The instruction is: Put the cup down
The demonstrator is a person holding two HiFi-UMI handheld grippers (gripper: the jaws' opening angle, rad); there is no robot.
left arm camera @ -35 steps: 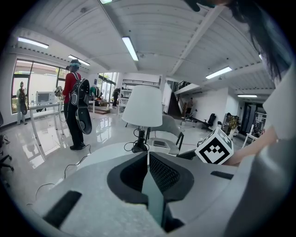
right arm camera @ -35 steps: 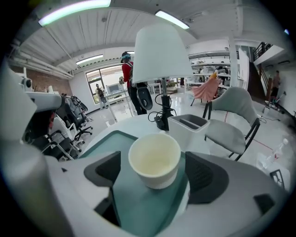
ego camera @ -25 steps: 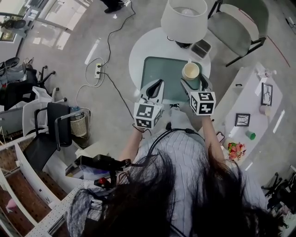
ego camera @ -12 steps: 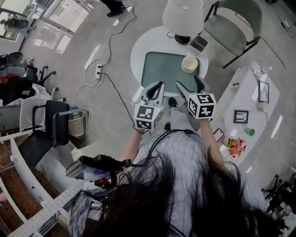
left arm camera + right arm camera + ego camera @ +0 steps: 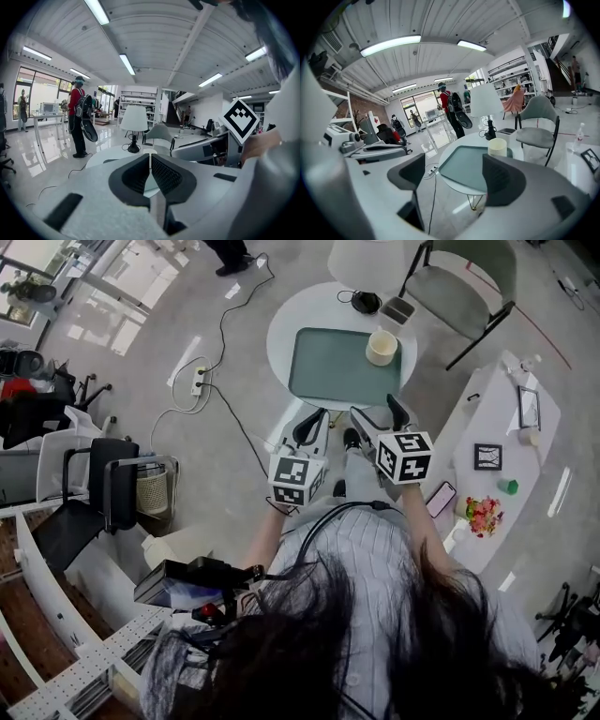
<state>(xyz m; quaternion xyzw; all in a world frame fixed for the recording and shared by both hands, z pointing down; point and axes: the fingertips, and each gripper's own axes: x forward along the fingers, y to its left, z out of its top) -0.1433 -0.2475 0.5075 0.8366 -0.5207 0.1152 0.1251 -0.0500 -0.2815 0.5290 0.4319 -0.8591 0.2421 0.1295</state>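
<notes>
A cream cup stands upright on the far right corner of a green tray, which lies on a round white table. The right gripper view has the cup on the tray well ahead of the jaws. My right gripper hangs short of the table edge, open, with nothing between its fingers. Beside it, my left gripper is also off the table. Its jaws are shut with the pads meeting and nothing in them.
A white lamp and a small box stand at the table's far side. Behind it is a grey chair. A long white side table with picture frames runs along the right. A power strip and cable lie on the floor left.
One second ago the cup sat between my right gripper's jaws over the tray. Both grippers have since drawn back toward the person, and the cup stands free on the tray.
</notes>
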